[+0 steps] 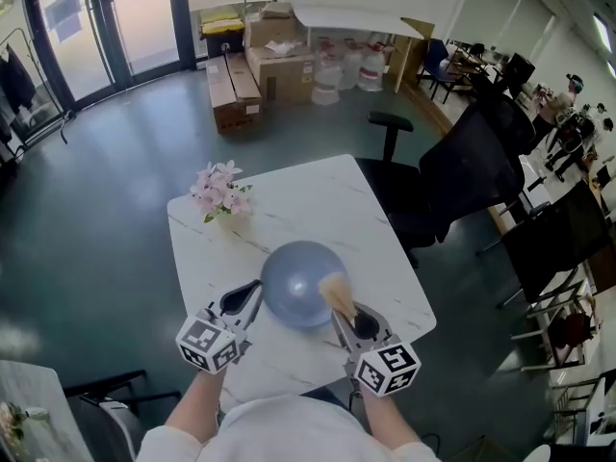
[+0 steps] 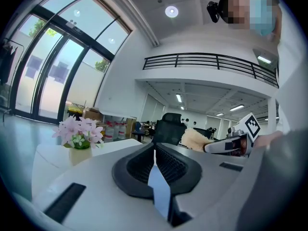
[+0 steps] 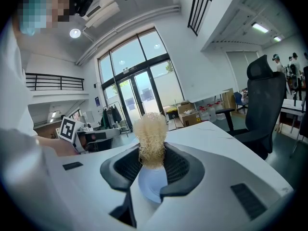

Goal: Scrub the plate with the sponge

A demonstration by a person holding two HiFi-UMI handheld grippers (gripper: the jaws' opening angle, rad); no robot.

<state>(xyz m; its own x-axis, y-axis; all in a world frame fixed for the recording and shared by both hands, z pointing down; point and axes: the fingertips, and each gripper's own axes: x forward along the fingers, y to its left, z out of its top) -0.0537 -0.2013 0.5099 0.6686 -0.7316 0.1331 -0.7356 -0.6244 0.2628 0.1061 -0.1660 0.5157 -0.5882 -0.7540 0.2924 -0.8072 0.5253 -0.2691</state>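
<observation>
Where the marbled white table [image 1: 318, 195] stood on grey-green floor [image 1: 115, 191] beside black chairs [image 1: 462, 176], my left tool [image 1: 254, 293] was clenched on the rim of the blue plate [image 1: 289, 282] over the table's near half; my right tool [image 1: 341, 308] grasped the sponge [image 1: 335, 289] at the plate's right edge.

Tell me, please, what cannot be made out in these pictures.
- Plate, left gripper view: only a thin edge shows; the left gripper body hides the rest.
- Sponge, head view: it overlaps the plate; contact cannot be told.
- Cardboard boxes, head view: print too small.
</observation>
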